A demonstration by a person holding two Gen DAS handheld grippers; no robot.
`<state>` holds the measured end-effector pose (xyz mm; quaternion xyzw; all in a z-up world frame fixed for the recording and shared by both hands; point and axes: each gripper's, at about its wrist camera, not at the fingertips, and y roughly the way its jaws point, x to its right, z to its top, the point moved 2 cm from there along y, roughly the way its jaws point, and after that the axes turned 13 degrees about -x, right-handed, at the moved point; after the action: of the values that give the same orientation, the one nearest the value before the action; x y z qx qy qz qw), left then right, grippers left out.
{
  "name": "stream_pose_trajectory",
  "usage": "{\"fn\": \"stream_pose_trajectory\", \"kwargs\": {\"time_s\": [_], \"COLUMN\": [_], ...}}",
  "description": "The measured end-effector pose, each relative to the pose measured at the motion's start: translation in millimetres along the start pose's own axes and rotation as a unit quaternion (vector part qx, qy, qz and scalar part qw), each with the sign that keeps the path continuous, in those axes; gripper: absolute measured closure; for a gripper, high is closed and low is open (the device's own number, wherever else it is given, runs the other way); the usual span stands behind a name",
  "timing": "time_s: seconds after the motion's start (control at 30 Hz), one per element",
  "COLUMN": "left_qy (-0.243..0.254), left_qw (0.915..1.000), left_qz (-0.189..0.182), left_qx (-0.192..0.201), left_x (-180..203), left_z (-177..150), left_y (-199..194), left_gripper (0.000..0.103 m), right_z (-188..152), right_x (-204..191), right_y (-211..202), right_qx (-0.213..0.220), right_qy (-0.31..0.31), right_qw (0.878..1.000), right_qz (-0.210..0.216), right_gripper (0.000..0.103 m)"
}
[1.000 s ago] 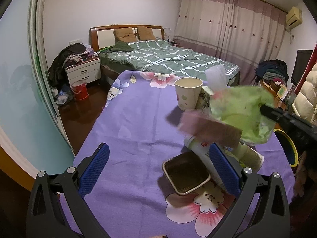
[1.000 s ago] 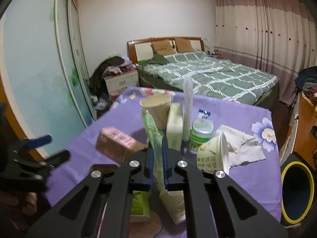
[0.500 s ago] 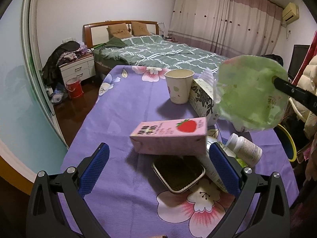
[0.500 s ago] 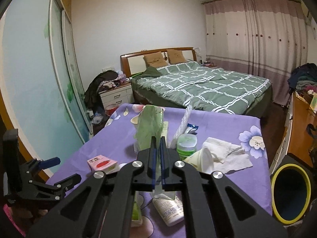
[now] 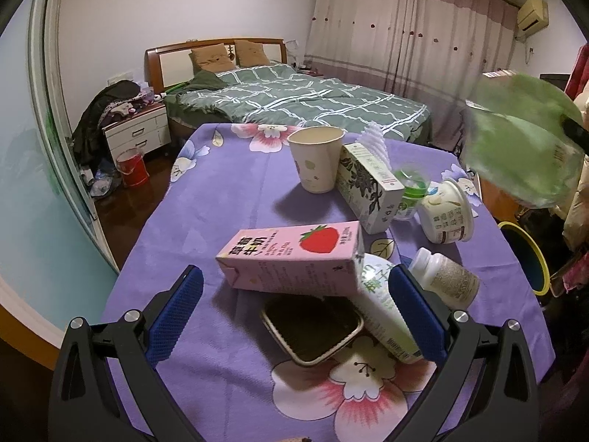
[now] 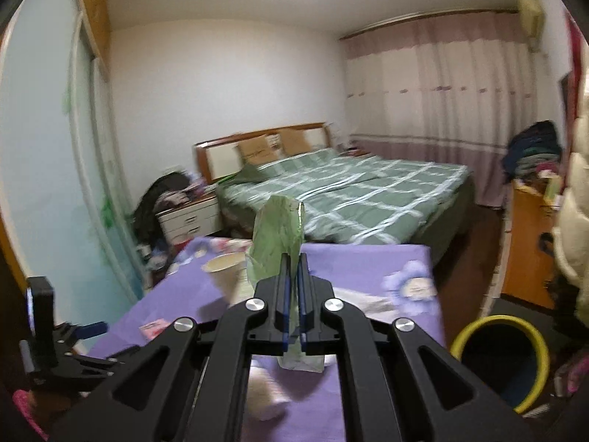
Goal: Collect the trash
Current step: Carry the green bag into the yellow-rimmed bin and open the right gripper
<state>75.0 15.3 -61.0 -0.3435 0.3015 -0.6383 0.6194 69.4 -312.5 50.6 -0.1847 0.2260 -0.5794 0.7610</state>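
Two views, right tongs [image 6: 293,276] pinching green pouch [image 6: 278,235], bin [image 6: 500,353]

A home bedroom, plainly. Double bed [image 5: 294,99] with green checked quilt and wooden headboard [image 5: 206,49], two brown pillows [image 5: 228,55] propped against it. White bedside cabinet [image 5: 138,130] heaped with clothes, long pink curtains [image 5: 405,33], air conditioner [image 5: 532,13] high on the wall. Up front, a table under a purple flowered cloth [image 5: 228,199], cluttered with household packaging.
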Motion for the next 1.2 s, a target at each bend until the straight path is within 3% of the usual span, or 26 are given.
{"fn": "stream_pose_trajectory", "kwargs": {"time_s": [0.23,0.47,0.63,0.7,0.8,1.0,1.2], "left_qy": [0.012,0.019,0.028,0.03,0.031,0.041,0.026], "left_qw": [0.9999,0.9998,0.9996,0.9996,0.9995,0.9991,0.9993], "left_qz": [-0.01,-0.007,-0.001,0.0,0.002,0.012,0.014], "left_qx": [0.004,0.003,0.001,0.001,0.0,-0.009,-0.022], "left_x": [19.2,38.3,51.3,54.7,58.0,63.9,53.2], "left_z": [2.1,6.8,9.7,10.6,11.5,8.6,6.1], "left_y": [-1.6,1.3,2.2,2.6,3.4,9.9,16.9], "left_gripper": [0.004,0.004,0.004,0.004,0.004,0.004,0.004], "right_z": [-18.3,-58.0,-77.1,-84.0,-92.6,-98.2,-90.2], "right_x": [107.4,204.6,241.8,253.6,265.3,270.4,244.8], "right_y": [-13.0,17.9,50.0,59.4,62.6,53.6,47.8], "right_qx": [-0.007,-0.06,-0.096,-0.107,-0.108,-0.094,-0.083], "right_qy": [0.09,0.164,0.198,0.211,0.223,0.241,0.227], "right_qw": [0.989,0.961,0.948,0.943,0.937,0.937,0.947], "right_qz": [-0.117,-0.215,-0.23,-0.236,-0.247,-0.234,-0.212], "right_gripper": [0.099,0.098,0.097,0.082,0.07,0.06,0.059]}}
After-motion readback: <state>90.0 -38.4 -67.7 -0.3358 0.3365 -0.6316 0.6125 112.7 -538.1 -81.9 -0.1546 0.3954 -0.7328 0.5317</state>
